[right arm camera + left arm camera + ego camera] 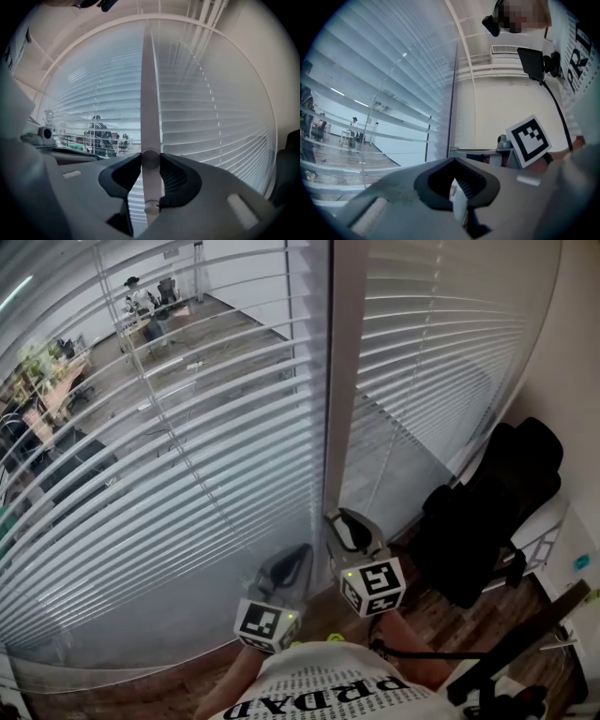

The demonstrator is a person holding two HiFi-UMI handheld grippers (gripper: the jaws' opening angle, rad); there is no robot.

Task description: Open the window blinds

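Note:
Two white slatted blinds hang over the window. The left blind (141, 474) has gaps through which an office shows; the right blind (441, 352) looks flatter and more closed. Between them runs a pale upright frame (342, 381). My right gripper (343, 521) (151, 159) points at the window, its jaws closed round a white tilt wand (149, 93) whose capped lower end shows below the pads. Just left and lower is my left gripper (291, 561) (457, 164). Its tips meet, and a short white piece (459, 199) sits in the hollow between them; I cannot tell what that piece belongs to.
A thin clear rod (141, 381) (384, 93) hangs in front of the left blind. A black office chair (497, 512) stands close on the right, next to a white wall. Wood floor (422, 606) lies under the grippers. The person's printed shirt (328, 695) fills the bottom edge.

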